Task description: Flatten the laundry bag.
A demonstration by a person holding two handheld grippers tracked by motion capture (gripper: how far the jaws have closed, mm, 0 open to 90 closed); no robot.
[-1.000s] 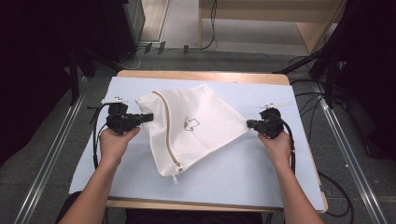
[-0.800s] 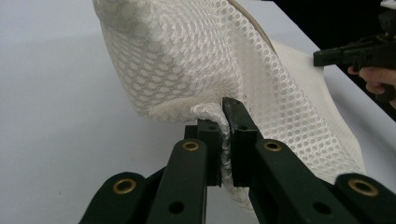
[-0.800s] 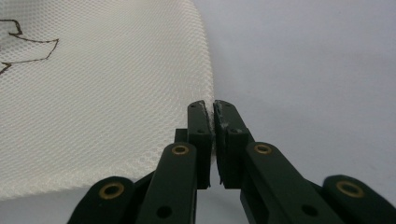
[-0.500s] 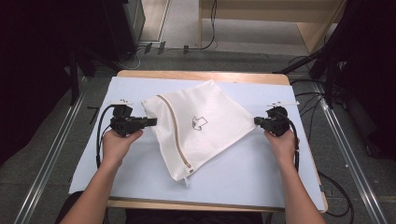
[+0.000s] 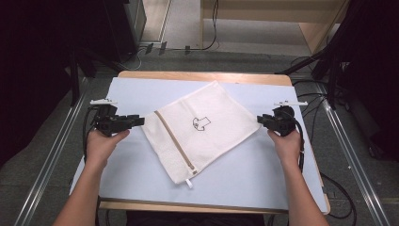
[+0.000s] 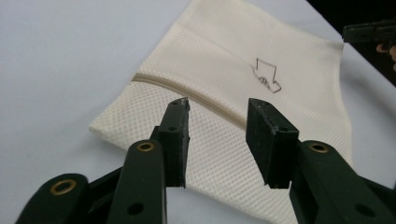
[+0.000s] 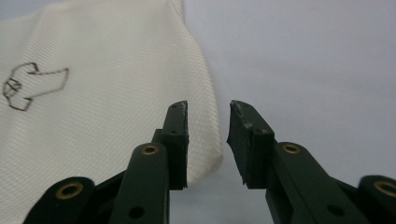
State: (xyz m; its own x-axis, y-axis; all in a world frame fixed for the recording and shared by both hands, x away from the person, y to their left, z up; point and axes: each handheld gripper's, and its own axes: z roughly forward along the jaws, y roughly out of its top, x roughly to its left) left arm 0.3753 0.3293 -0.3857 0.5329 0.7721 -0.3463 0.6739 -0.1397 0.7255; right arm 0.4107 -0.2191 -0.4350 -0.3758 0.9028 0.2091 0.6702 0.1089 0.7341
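The mesh bag (image 5: 200, 131) lies flat, mid-frame on the table (image 5: 263, 179). Left tongs (image 5: 139, 120) gape just beside its left corner; right tongs (image 5: 260, 119) gape at its right corner, both empty.
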